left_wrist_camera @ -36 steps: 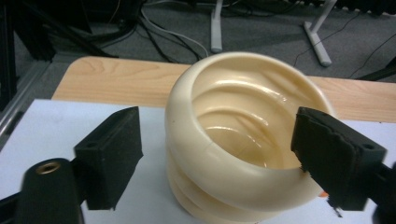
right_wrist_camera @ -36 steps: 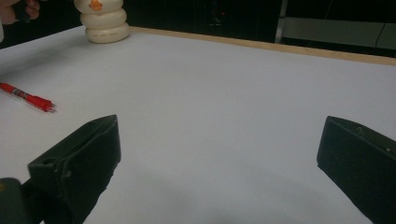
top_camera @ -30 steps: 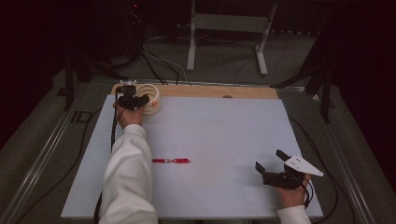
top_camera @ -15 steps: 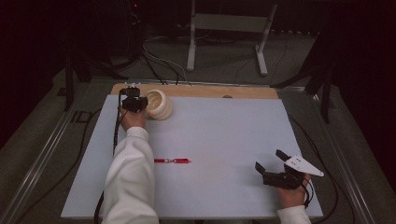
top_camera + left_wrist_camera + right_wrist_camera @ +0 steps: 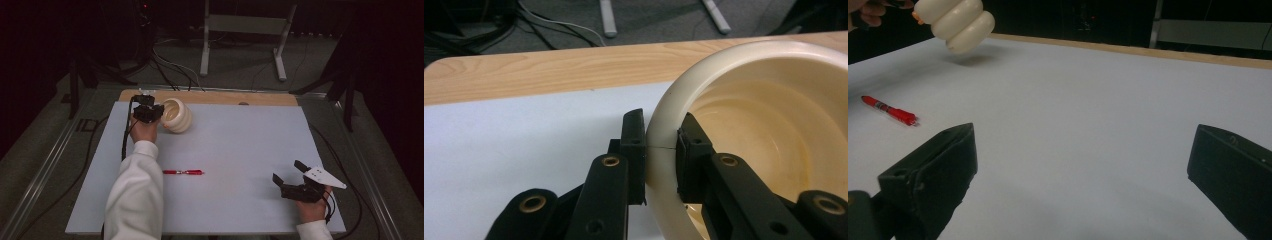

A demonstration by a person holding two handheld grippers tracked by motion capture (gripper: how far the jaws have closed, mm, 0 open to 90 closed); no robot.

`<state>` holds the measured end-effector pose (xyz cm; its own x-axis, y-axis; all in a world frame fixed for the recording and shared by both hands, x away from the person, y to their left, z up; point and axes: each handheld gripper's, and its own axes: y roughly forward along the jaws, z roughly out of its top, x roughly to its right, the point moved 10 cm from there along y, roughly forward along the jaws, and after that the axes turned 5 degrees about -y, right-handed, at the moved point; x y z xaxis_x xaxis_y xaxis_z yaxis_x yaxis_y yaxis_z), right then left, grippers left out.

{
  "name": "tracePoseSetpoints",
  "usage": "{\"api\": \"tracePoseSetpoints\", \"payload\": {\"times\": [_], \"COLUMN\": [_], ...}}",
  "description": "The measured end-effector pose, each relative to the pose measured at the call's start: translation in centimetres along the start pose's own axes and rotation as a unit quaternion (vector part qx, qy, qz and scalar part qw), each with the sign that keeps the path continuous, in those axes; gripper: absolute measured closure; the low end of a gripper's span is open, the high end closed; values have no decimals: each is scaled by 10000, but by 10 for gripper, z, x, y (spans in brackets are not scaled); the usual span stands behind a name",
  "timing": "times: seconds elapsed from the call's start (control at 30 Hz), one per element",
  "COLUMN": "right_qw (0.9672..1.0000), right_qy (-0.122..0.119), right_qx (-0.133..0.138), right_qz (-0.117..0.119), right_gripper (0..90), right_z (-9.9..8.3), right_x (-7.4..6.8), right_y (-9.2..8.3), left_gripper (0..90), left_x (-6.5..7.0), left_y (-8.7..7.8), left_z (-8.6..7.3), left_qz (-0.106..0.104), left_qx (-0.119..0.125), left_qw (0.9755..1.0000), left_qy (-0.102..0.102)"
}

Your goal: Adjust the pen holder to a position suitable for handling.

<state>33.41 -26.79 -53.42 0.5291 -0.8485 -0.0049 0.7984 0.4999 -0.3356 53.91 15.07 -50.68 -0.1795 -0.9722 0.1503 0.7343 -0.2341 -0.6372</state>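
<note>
left tongs (image 5: 660, 155) clamped on cream bowl (image 5: 177, 116) rim, bowl lifted off table, right tongs (image 5: 1083, 165) wide apart

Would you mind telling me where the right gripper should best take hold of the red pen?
Grip the red pen mid-barrel, coming from straight above with jaws across its length: it lies flat on the white table, slim, with room on both sides.

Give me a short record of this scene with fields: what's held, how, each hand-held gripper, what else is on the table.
held: cream pot
grip: left hand-held gripper pinches the pot's rim, one jaw inside, one outside
pot state: tilted, off the table, shadow beneath it in the right gripper view
right hand-held gripper: open, nothing between the jaws, low over the table's near right part
also on table: red pen, lying flat near the middle
surface: white sheet on a wooden table
</note>
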Motion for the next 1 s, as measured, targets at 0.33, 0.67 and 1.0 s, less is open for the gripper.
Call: {"api": "tracePoseSetpoints", "payload": {"times": [0.33, 0.67, 1.0], "right_qw": [10000, 10000, 10000], "right_qy": [23, 13, 0], "right_qx": [21, 17, 3], "right_qz": [30, 51, 53], "right_gripper": [0, 1, 1], "right_z": [1, 2, 1], "right_x": [-2, -3, -4], "right_y": [0, 1, 1], "left_gripper": [789, 788, 786], "left_x": [22, 36, 49], "left_y": [-14, -27, -32], "left_z": [-19, -37, -51], "left_qz": [-108, -205, -292], "left_qx": [-323, -579, -827], "left_qw": [9989, 9964, 9929], "left_qy": [334, 591, 799]}}
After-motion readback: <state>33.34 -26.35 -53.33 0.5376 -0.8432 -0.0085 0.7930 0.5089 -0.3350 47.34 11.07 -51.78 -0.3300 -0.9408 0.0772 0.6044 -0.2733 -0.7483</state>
